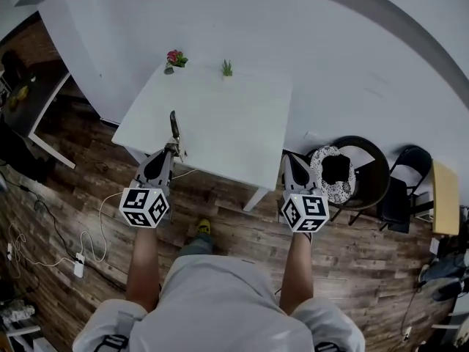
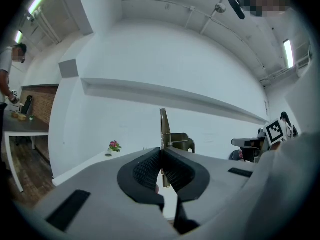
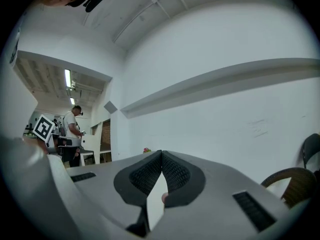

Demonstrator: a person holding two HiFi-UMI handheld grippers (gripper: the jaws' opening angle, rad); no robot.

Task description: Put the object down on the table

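My left gripper (image 1: 174,149) is shut on a thin metal piece (image 1: 174,126) and holds it over the near left edge of the white table (image 1: 220,116). In the left gripper view the metal piece (image 2: 164,129) stands upright out of the closed jaws (image 2: 161,153), a flat strip with a small bracket and spring on its right side. My right gripper (image 1: 292,157) hovers at the table's near right corner. Its jaws (image 3: 161,155) are shut with nothing between them.
A small red flower pot (image 1: 174,59) and a green plant (image 1: 227,67) stand at the table's far edge. A round chair (image 1: 360,171) with a patterned cushion and a black chair (image 1: 404,189) stand to the right. Cables (image 1: 44,226) lie on the wooden floor at left.
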